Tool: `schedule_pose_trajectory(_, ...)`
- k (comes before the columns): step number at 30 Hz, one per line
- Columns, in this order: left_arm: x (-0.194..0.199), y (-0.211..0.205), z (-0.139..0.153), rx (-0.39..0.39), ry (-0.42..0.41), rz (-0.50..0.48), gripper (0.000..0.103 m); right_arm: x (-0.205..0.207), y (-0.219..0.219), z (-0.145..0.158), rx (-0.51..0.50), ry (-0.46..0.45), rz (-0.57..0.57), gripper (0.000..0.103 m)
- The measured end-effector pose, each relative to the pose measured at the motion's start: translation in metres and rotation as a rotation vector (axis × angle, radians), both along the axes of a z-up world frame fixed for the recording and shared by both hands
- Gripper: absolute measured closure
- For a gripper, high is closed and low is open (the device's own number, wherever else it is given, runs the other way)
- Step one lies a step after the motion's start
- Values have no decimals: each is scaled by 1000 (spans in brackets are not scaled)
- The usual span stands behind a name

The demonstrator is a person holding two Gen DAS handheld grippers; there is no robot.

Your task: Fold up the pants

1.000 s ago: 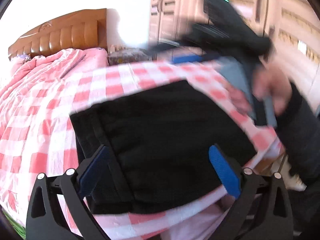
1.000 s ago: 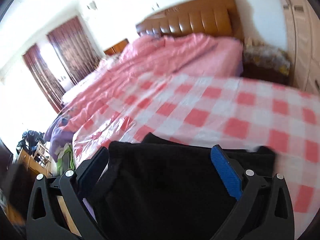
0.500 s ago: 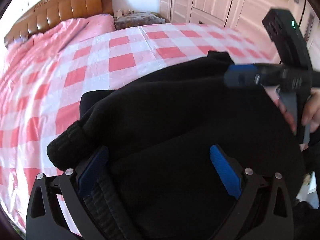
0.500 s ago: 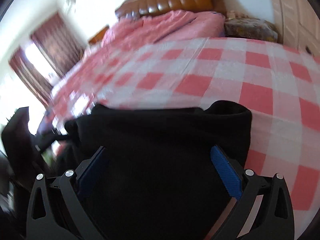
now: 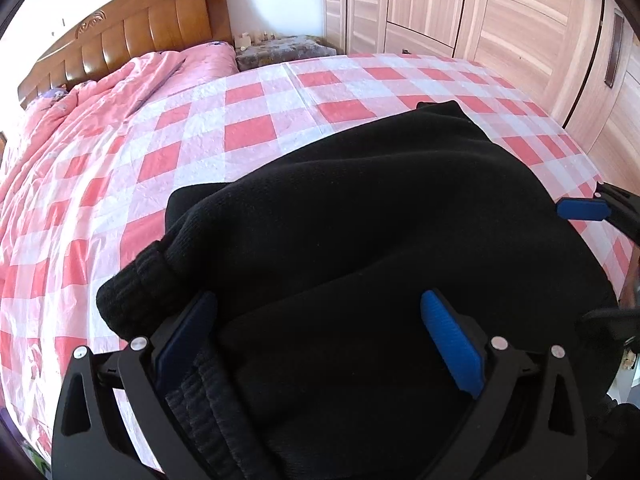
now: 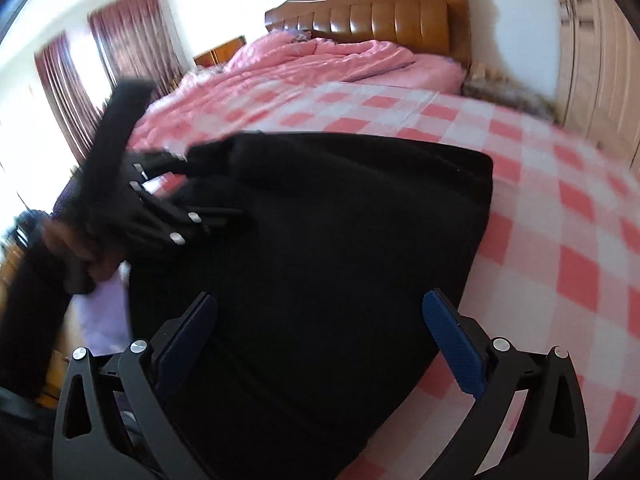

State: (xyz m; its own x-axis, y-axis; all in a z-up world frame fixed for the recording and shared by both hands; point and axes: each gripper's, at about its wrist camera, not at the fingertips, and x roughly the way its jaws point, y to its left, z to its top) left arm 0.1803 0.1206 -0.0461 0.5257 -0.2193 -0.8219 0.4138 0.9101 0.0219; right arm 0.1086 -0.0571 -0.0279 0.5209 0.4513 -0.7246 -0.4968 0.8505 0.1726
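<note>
The black pants (image 5: 380, 248) are lying in a folded heap on the bed's red-and-white checkered sheet (image 5: 248, 132), right down at the foot end and close to the corner on the wardrobe side. They look like thick knit sweatpants, with a ribbed cuff (image 5: 136, 288) sticking out toward the left side of the pile and a ribbed band running under the near edge. The left gripper (image 5: 320, 340) hangs over the near part of the pile with its blue pads (image 5: 450, 344) spread wide, nothing pinched between them, just fabric sitting below the gap. The right gripper (image 6: 320, 340) is the same deal, jaws apart over the black cloth, near the pants' straight right edge where the checkered sheet (image 6: 560, 220) shows again. From the right wrist view you can see the left gripper (image 6: 176, 204) off to the left, blurry, with the person's hand (image 6: 76, 248) wrapped around its handle, tips at the far left corner of the pile; whether they touch the cloth I can't tell. Further up the bed there's a rumpled pink quilt (image 6: 304, 68) against the brown padded headboard (image 6: 380, 16), dark red curtains (image 6: 128, 44) on the window side, and a wooden wardrobe (image 5: 480, 12) along the other wall.
</note>
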Motion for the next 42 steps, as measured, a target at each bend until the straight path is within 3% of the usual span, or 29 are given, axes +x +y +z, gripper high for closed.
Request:
schedule_pose_trajectory(3, -1, 1, 0, -6, -4, 1, 1, -8, 0, 13, -31, -32, -69, 4)
schedule_pose_trajectory(5, -2, 3, 0, -11, -7, 2, 1, -21, 1, 21, -8, -68, -40, 4)
schedule_pose_trajectory(8, -3, 3, 0, -12, -13, 8, 1, -28, 9, 2, -54, -25, -4, 4)
schedule_pose_trajectory(10, -3, 3, 0, -17, -15, 12, 1, -34, 5, -10, -40, -53, -7, 4)
schedule_pose_trajectory(12, -4, 3, 0, -17, -22, 16, 1, -32, -2, -12, -3, -21, -33, 4)
schedule_pose_trajectory(15, -11, 5, 6, -29, -61, 72, 2, -40, 1, -1, -64, -34, -45, 4)
schedule_pose_trajectory(20, -76, 2, 36, -6, -263, 195, 2, -84, -18, 21, -44, -145, -96, 4)
schedule_pose_trajectory(28, -174, -8, 78, -149, -422, 252, 2, -125, -44, 17, -53, -138, -183, 4)
schedule_pose_trajectory(30, -188, -13, 82, -125, -456, 268, 2, -133, -47, 17, -49, -136, -191, 4)
schedule_pose_trajectory(37, -226, -40, 72, 110, -550, 349, 2, -151, -58, 20, -47, -181, -272, 4)
schedule_pose_trajectory(42, -218, -42, 57, 75, -436, 290, 2, -145, -67, 15, -13, -157, -330, 4)
